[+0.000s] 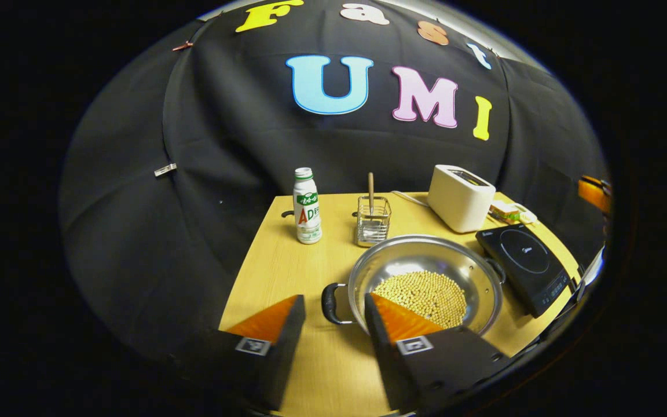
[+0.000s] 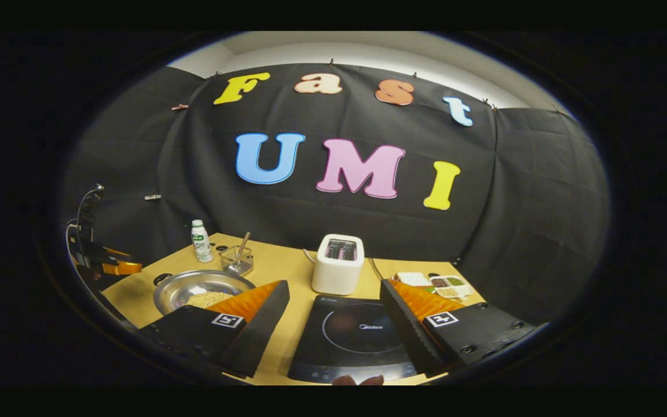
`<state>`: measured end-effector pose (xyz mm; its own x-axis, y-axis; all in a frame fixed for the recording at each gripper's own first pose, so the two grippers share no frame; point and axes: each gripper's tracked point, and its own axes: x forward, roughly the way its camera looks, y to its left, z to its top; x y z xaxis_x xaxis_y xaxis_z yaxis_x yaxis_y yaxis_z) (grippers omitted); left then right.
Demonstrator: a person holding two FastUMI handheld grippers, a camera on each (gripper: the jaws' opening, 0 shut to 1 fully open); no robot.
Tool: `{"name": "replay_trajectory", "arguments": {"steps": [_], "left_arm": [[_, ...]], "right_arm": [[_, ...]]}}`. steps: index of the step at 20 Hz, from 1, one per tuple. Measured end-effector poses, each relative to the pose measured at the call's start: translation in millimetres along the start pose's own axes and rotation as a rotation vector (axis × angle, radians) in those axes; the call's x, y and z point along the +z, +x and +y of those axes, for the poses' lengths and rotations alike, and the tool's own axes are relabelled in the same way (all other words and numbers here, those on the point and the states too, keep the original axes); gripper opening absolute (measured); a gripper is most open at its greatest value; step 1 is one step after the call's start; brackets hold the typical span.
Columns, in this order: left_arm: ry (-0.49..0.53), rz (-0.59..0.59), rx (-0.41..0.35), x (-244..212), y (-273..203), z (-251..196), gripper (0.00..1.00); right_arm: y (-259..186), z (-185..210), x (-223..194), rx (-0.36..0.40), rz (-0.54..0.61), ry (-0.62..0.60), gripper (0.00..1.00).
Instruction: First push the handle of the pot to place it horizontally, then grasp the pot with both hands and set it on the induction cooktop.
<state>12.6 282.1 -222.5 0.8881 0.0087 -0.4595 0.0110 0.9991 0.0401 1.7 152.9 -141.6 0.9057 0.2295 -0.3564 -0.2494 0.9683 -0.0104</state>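
Left gripper: fingers spread, nothing between them, held low at the near edge of the wooden table. Straight ahead, the steel pot, with pale beans heaped on its bottom. Near-left black handle showing right in the gap between the two fingers; opposite handle on the far-right rim, beside the induction cooktop. Handle-to-handle axis running slantwise, near-left to far-right, so probably not yet level across the table. Nearer of the two to the pot, and best placed to nudge that near handle.

Right gripper: likewise wide apart and empty, hovering over the cooktop's dark glass, pot off to its left behind the left finger. Farther from the pot; likely waiting for the two-handed lift. Cooktop lying just right of the pot, its surface bare.
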Motion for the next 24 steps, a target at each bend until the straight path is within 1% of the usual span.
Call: {"name": "replay_trajectory", "arguments": {"steps": [1,2,4,7,10,14,15,16,18,19,21,23,24], "left_arm": [[-0.001,-0.01,0.0,3,0,-1,0.8],[0.0,-0.021,-0.01,2,8,-3,0.98],[0.0,-0.017,-0.027,1,17,-8,0.96],[0.018,0.031,-0.045,-9,38,-7,0.96],[0.017,0.07,-0.06,-18,60,-9,0.97],[0.022,0.147,-0.045,-42,83,-6,0.97],[0.022,0.158,-0.04,-46,88,-4,0.97],[0.016,0.169,-0.037,-50,94,-3,0.96],[-0.007,0.186,-0.04,-57,103,-4,0.97],[-0.018,0.19,-0.04,-59,106,-5,0.97],[-0.03,0.2,-0.043,-64,114,-4,0.97],[-0.042,0.217,-0.061,-69,117,-9,0.95],[-0.046,0.216,-0.062,-70,120,-8,0.92]], "right_arm": [[8,8,-9,0.014,0.028,0.021,0.99],[15,17,-18,0.028,0.055,0.045,0.98],[29,31,-33,0.041,0.103,0.086,0.98],[48,49,-52,0.039,0.154,0.123,0.98],[69,70,-79,0.064,0.221,0.122,0.98],[94,90,-121,0.08,0.347,0.136,0.98],[100,95,-131,0.082,0.371,0.132,0.96],[103,97,-139,0.08,0.393,0.123,0.98],[109,104,-152,0.087,0.424,0.117,0.96],[113,108,-158,0.09,0.437,0.116,0.98],[118,113,-171,0.089,0.466,0.116,0.99],[121,116,-185,0.083,0.5,0.117,0.99],[124,114,-191,0.078,0.51,0.114,0.99]]}}
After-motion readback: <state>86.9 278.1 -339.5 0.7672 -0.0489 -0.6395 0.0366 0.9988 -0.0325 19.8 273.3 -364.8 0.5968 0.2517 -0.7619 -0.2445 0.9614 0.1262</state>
